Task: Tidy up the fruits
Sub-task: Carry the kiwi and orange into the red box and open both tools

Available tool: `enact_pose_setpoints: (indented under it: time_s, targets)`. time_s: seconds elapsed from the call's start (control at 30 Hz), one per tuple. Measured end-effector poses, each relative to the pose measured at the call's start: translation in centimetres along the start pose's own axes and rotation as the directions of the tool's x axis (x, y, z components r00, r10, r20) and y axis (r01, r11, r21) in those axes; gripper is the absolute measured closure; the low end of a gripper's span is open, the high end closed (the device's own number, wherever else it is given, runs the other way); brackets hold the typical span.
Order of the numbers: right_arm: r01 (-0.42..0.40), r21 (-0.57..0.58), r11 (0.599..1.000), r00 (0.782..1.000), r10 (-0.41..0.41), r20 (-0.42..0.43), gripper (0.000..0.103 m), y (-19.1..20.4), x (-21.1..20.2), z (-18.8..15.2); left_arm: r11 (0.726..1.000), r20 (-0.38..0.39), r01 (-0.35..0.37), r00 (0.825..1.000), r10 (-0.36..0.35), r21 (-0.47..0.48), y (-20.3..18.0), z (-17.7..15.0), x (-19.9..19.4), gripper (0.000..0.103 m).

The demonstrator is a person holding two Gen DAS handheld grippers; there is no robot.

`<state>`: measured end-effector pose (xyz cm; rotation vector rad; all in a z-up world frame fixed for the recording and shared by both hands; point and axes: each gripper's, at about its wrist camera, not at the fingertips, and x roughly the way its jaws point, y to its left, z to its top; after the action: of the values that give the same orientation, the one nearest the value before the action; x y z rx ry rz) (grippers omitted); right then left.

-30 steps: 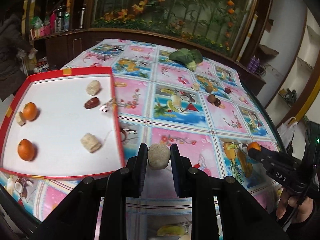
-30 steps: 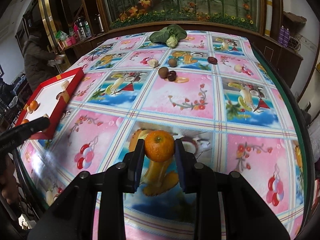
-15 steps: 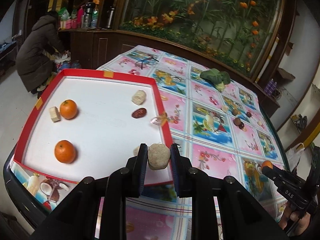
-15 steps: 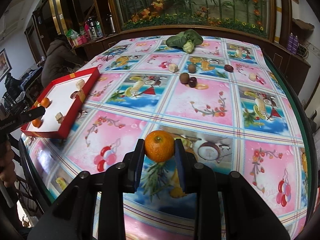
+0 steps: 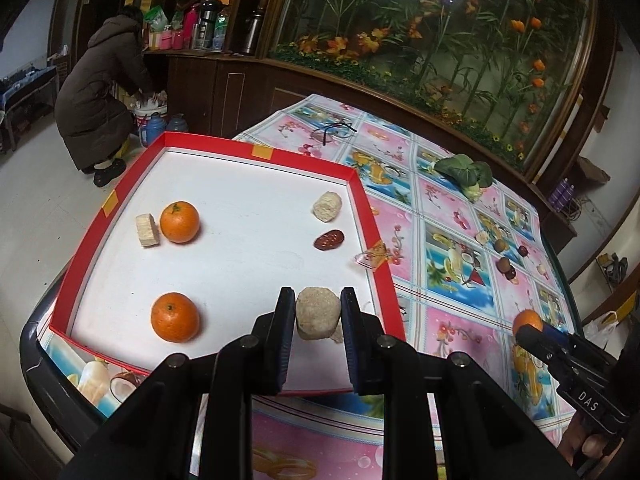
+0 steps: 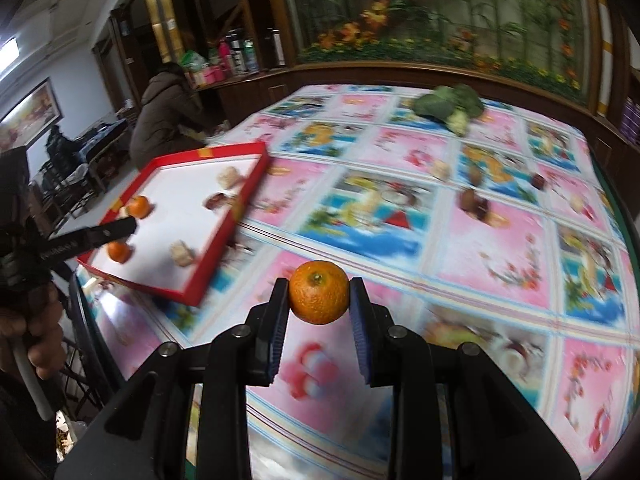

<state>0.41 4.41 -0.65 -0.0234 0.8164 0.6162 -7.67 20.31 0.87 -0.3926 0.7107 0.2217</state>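
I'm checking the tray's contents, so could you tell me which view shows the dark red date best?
The left wrist view: the date lies sharp and unobstructed on the red tray. In the right wrist view it is only a small, motion-blurred dark smudge.

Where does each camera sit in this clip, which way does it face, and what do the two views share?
Left wrist: rides the left gripper, looking down its fingers at the red tray; a beige chunk is clamped; the right gripper shows at right.
Right wrist: rides the right gripper, facing across the tablecloth; it clamps an orange; the left gripper and the person's hand show at left.
Shared: tray, tablecloth, leafy greens.
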Motion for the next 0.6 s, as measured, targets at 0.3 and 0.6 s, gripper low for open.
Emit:
enact_pose_setpoints:
  time_s: [0.3,0.6]
  targets:
    - [-0.158,-0.073,0.985,0.987,0.156,-0.024,0.071,6.2,4.0,2.8,0.998,0.031,-0.047,0.998,0.049,-0.051,3.3,3.8,0.9,0.081]
    - [-0.194,-0.079,0.978,0.980,0.190,-0.054,0.071,9.4,8.5,4.2,0.986,0.002,-0.147,0.989,0.148,-0.084,6.1,7.1,4.8,0.081]
